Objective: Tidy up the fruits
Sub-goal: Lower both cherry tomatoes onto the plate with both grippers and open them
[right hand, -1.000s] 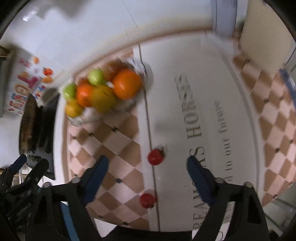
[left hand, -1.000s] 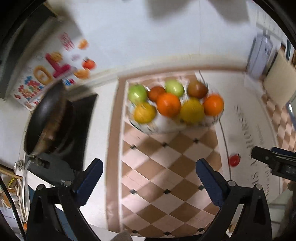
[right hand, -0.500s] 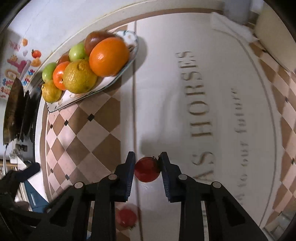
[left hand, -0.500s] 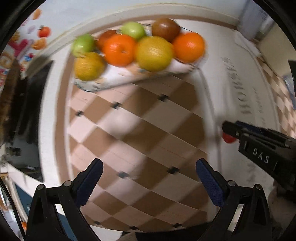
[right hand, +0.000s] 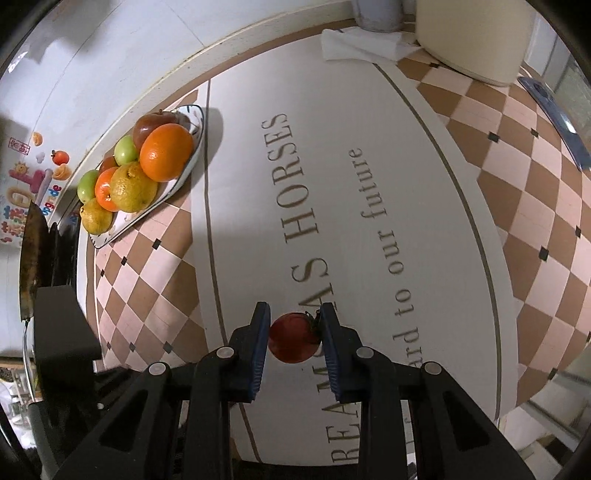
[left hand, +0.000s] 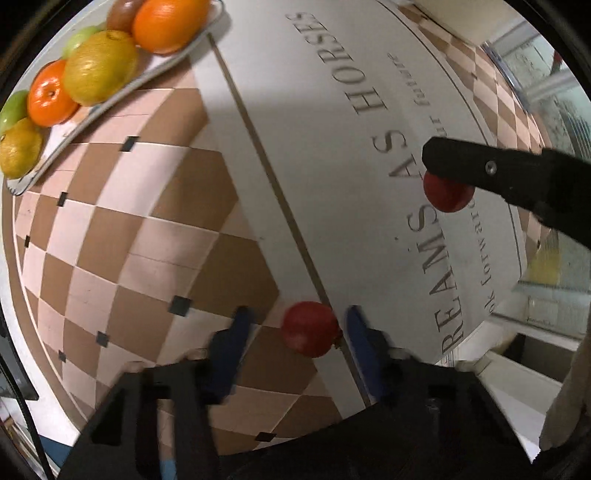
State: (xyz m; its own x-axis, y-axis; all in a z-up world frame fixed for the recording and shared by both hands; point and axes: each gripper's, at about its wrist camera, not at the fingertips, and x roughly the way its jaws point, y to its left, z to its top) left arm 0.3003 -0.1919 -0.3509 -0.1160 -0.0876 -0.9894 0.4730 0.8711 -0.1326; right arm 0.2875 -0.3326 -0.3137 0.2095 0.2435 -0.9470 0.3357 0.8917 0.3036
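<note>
A white plate (right hand: 190,162) piled with oranges, lemons, green apples and a dark red fruit stands at the far left of the table; it also shows in the left wrist view (left hand: 110,105). My right gripper (right hand: 294,338) is shut on a small red tomato (right hand: 291,338), held just above the tablecloth; the same tomato (left hand: 445,194) shows under my right finger in the left wrist view. My left gripper (left hand: 295,332) is open around a second red tomato (left hand: 309,334) lying on the cloth, with the right pad close to it and the left pad apart.
The tablecloth (right hand: 369,184) has a white lettered band between brown checked areas. A cream container (right hand: 476,37), a folded white cloth (right hand: 360,46) and a grey canister (right hand: 376,13) stand at the far edge. A dark pan (right hand: 31,258) sits at the left.
My left gripper has dropped down to the second tomato and its jaws have narrowed around it. My right gripper has closed on the first tomato and holds it.
</note>
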